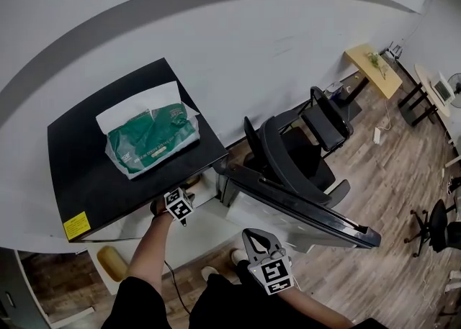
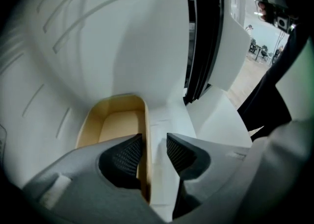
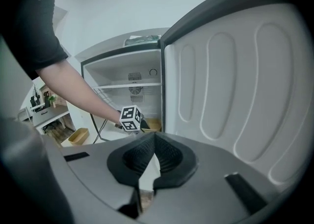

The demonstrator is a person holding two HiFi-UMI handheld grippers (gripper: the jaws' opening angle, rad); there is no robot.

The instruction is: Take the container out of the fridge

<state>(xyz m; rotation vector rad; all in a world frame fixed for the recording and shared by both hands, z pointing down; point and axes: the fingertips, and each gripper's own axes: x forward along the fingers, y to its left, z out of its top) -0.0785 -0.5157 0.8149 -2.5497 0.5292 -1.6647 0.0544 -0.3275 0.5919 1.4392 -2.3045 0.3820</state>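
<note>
A tan open-topped container (image 2: 115,122) sits on the white floor inside the fridge (image 1: 115,176); in the right gripper view the container (image 3: 153,124) shows low in the open fridge. My left gripper (image 2: 153,142) reaches into the fridge and points steeply down, its jaws astride the container's right wall. The left pad lies close to that wall. A white gap shows at the right pad, so the jaws stand open. My right gripper (image 3: 154,139) is outside, beside the open door (image 3: 235,95), with its tips together and nothing held. From the head view the left gripper (image 1: 178,204) enters below the fridge top.
A green tissue pack (image 1: 151,139) lies on the black fridge top. The open door (image 1: 302,212) swings out to the right. A second tan container (image 1: 112,263) sits low at the left. Black chairs (image 1: 317,126) stand beyond the door, on a wooden floor.
</note>
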